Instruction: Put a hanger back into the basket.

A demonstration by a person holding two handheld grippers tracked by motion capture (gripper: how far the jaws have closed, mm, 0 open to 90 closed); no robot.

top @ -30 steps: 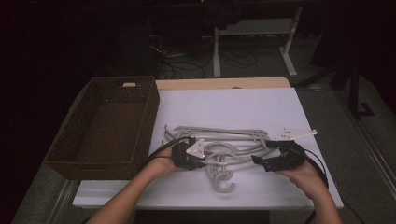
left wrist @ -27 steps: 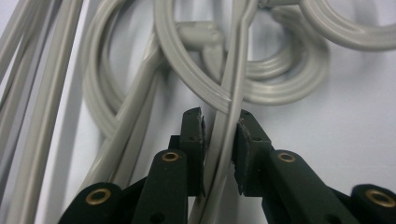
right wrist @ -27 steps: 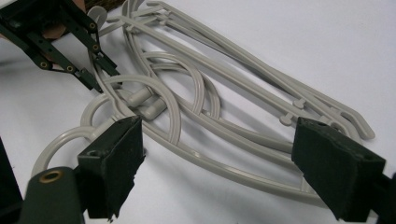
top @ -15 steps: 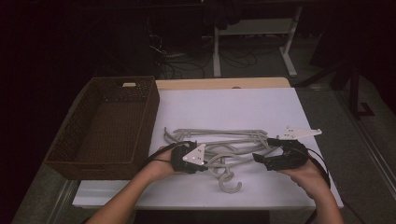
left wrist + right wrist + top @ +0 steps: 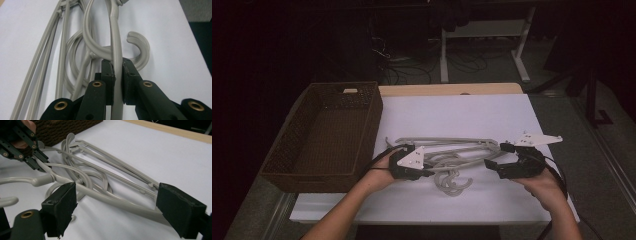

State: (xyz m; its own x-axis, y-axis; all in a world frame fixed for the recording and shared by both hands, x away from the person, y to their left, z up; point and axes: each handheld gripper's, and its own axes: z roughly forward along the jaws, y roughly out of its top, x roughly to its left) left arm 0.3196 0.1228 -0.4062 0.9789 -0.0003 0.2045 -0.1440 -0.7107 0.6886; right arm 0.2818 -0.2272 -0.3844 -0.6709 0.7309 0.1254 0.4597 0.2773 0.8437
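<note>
Left gripper (image 5: 117, 75) is clamped tight on the neck of one grey plastic clothes hanger (image 5: 115, 37), jaws pinching the stem just below its curled hook. That hanger sits in a tangled pile of grey hangers (image 5: 447, 155) on the white desk (image 5: 462, 112), near the middle, right of the brown wicker basket (image 5: 329, 132). Right gripper (image 5: 116, 205) is wide open, its pads spread either side of a long hanger arm and not touching it.

Here's the risk, I'd say: those hooks and arms are looped through one another, so a pull from the left could drag the whole bundle along or twist the stem out of the pads. If the right gripper closes where it is, it may catch two bars at once.

The left gripper view shows the pinch itself, stem squeezed between the pads. The high view gives the layout instead: both hands low at the near edge, basket open on the left.
</note>
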